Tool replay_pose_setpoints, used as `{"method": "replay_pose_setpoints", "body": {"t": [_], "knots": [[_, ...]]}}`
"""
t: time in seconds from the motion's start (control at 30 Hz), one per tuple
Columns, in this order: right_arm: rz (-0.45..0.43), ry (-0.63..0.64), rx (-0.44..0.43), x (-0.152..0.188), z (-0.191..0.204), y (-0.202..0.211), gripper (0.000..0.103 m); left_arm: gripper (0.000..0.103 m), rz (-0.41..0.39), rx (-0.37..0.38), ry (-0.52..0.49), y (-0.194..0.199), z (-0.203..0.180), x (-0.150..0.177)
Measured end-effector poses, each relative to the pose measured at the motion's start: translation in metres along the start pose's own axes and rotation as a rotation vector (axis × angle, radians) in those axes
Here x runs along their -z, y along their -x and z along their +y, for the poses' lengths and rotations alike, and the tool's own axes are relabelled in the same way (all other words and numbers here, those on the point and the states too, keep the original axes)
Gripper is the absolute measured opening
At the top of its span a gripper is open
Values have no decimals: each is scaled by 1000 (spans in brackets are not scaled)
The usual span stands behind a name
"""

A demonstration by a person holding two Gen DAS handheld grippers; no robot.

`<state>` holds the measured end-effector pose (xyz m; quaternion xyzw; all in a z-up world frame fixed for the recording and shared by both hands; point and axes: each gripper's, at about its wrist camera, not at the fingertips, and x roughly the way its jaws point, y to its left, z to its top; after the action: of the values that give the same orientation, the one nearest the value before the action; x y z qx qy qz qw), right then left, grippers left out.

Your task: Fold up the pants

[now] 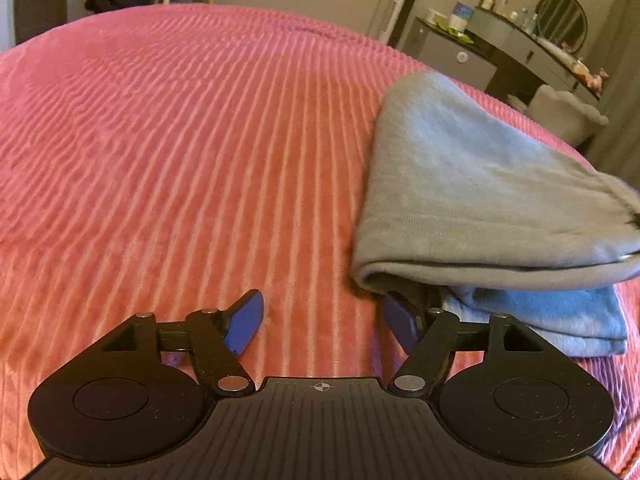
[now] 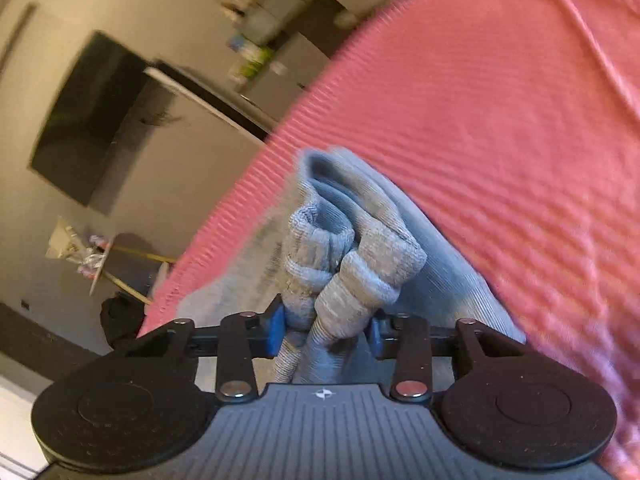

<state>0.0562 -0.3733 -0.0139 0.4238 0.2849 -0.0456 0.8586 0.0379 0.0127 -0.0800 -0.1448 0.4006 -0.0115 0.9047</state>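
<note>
Your right gripper [image 2: 326, 332] pinched the ribbed cuffs of the grey pants [image 1: 472, 200], which lay on the pink bedspread [image 1: 180, 140]. Your left gripper [image 1: 322, 322] was spread and held nothing; the folded edge lay at its 2 o'clock, running sideways.

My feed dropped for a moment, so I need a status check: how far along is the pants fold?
Done: the grey pants already lie doubled on the pink bedspread, layers stacked at the near edge. In hand: the right hand-held gripper is shut on the ribbed cuffs, carrying them over the bed. The left hand-held gripper is open beside the fold. Left: laying that end down, releasing and probably smoothing.
</note>
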Motion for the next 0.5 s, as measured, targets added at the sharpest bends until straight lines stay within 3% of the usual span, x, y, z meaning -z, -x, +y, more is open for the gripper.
{"method": "replay_pose_setpoints", "body": {"t": [0.1,0.17,0.27,0.33,0.5], "knots": [[-90,21,-60,1,-4,24,38,73,-1,-24,21,-3,6,-1],[-105,53,-18,1,-19,23,40,73,-2,-28,20,-4,6,-1],[35,26,101,2,-50,-6,42,74,-1,-42,-2,-4,2,0],[20,28,66,4,-59,-6,43,74,2,-46,-12,-3,1,1],[35,96,111,3,-45,1,49,74,10,-52,-17,0,0,1]]}}
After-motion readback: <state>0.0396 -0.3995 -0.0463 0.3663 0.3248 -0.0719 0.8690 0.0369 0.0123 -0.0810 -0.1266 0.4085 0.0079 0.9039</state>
